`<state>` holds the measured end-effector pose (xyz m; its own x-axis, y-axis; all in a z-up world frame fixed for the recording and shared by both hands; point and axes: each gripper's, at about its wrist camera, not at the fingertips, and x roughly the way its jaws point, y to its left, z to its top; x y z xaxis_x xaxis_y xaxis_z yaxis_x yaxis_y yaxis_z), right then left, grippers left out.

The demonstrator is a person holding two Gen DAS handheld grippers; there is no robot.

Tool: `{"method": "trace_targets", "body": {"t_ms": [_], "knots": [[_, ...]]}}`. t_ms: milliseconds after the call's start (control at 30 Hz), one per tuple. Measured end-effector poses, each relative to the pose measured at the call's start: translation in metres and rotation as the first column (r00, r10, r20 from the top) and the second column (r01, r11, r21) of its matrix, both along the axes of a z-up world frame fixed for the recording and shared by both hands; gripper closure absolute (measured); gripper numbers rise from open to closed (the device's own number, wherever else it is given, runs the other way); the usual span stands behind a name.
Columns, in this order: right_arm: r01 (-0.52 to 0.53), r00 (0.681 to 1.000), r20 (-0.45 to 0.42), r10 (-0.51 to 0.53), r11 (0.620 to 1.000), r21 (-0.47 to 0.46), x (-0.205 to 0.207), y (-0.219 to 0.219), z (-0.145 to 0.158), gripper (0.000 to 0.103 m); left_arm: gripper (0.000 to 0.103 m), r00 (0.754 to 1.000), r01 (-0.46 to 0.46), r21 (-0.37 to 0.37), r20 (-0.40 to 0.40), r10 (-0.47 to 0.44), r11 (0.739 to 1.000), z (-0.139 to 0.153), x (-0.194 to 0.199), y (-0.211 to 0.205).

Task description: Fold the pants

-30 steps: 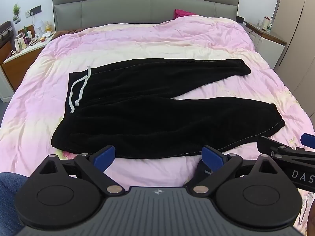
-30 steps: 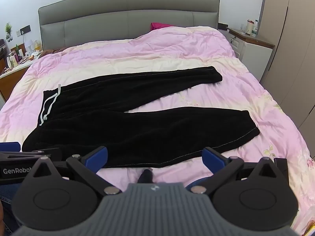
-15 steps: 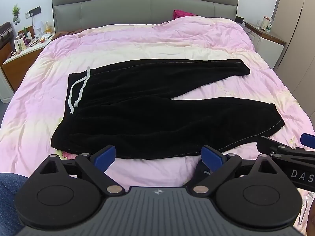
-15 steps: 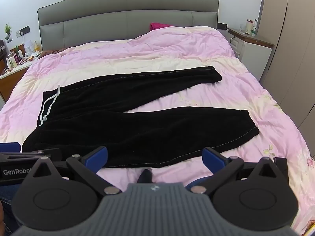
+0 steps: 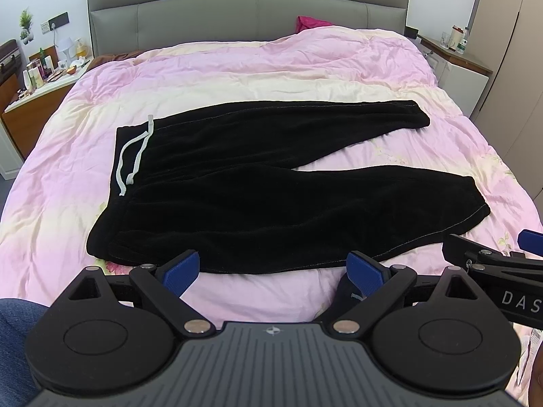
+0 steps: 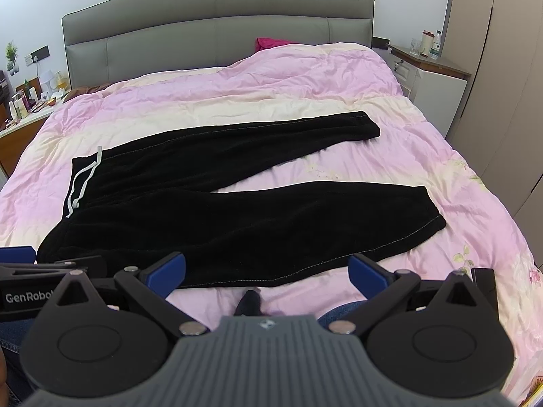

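Note:
Black pants [image 5: 258, 183] lie flat on the pink quilt [image 5: 271, 68], waistband with white drawstring [image 5: 134, 156] to the left, both legs spread apart toward the right. They also show in the right wrist view [image 6: 217, 203]. My left gripper [image 5: 273, 268] is open and empty, held just before the pants' near edge. My right gripper [image 6: 268, 269] is open and empty, also just before the near edge, to the right of the left one. The right gripper's side shows in the left wrist view [image 5: 492, 257].
A grey headboard [image 5: 247, 17] stands at the far end. A cluttered nightstand [image 5: 37, 81] is at the left, a white nightstand [image 5: 461, 64] and wardrobe [image 6: 502, 68] at the right. A magenta cloth [image 5: 309, 22] lies by the headboard.

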<state>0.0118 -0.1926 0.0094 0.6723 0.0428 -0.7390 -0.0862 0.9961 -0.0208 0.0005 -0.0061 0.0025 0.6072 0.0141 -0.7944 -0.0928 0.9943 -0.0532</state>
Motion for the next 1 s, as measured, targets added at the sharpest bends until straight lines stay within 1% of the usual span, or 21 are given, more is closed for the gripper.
{"method": "trace_targets", "body": {"t_ms": [1000], "knots": [[0.006,1.000,0.005,-0.006,1.000,0.003,-0.0022,0.0029,0.0000,0.005,0.000,1.000,0.005,-0.003,0.001,-0.005,1.000,-0.0011,0.0013,0.0003]]}}
